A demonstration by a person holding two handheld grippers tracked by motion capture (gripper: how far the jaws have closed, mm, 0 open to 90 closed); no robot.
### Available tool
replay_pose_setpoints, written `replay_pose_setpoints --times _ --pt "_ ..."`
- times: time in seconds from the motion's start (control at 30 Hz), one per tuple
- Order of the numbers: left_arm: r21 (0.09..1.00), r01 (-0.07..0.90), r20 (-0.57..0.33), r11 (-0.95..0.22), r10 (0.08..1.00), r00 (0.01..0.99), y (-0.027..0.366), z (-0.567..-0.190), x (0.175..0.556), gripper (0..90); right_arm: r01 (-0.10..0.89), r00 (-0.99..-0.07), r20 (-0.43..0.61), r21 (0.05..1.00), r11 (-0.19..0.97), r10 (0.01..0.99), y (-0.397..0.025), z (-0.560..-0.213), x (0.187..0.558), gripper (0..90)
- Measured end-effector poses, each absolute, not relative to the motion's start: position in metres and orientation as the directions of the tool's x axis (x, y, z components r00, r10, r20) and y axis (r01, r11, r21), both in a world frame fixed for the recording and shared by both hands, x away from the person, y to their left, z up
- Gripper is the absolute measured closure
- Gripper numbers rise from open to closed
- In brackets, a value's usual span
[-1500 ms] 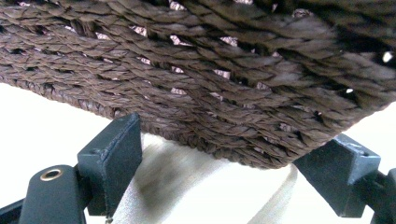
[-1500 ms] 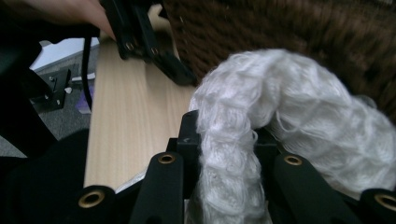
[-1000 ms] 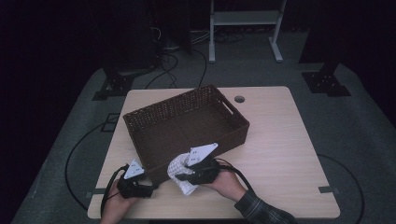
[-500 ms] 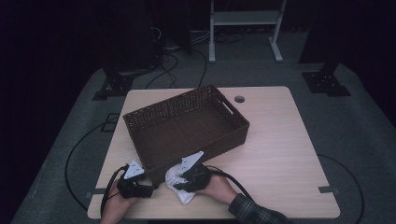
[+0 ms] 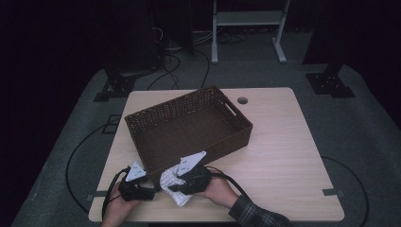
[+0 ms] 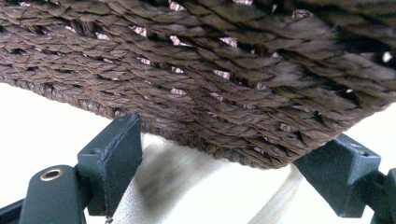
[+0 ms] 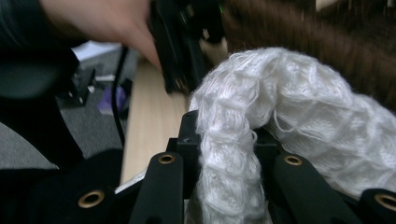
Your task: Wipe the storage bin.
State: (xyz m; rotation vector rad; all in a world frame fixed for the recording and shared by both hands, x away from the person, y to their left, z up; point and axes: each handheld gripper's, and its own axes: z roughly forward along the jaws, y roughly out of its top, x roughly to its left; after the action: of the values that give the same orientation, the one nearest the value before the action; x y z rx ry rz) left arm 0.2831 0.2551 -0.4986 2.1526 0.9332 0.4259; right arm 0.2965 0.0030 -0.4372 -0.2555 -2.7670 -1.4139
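Both grippers sit at the table's near edge — my right gripper [image 5: 176,188] is clamped on the white knitted cloth [image 5: 171,186], just in front of the brown wicker basket [image 5: 189,125]. My left gripper [image 5: 150,193] gapes wide, jaws straddling the basket's bottom corner.

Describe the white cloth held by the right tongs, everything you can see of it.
The white cloth looks like a soft knitted or waffle-weave fabric with loose, fuzzy threads. It is bunched into a thick fold, pinched between the jaws of the right tongs and arching over them. In the high view it droops near the table's front edge, close beside the near wall of the brown wicker basket. Whether it touches the basket or the tabletop cannot be told.
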Motion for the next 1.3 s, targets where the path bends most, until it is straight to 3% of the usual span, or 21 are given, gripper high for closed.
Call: replay_pose_setpoints --times 0.27,0.73,1.0,1.3 --pt "0.743 0.487 0.009 -0.46 0.734 0.679 0.255 -0.499 0.283 16.8 0.107 -0.993 0.063 0.826 0.553 0.098 0.015 -0.418 0.291 72.3" --pt "0.746 0.489 0.005 -0.452 0.738 0.675 0.254 -0.499 0.283 16.8 0.198 -0.98 0.138 0.724 0.661 0.142 0.025 -0.478 0.309 72.2" --pt "0.743 0.487 0.009 -0.459 0.735 0.678 0.255 -0.499 0.283 16.8 0.187 -0.982 0.136 0.741 0.645 0.129 0.013 -0.474 0.305 72.2" --pt "0.744 0.486 0.009 -0.458 0.735 0.678 0.255 -0.499 0.283 16.7 0.205 -0.977 0.123 0.777 0.595 0.176 -0.038 -0.454 0.295 72.2"
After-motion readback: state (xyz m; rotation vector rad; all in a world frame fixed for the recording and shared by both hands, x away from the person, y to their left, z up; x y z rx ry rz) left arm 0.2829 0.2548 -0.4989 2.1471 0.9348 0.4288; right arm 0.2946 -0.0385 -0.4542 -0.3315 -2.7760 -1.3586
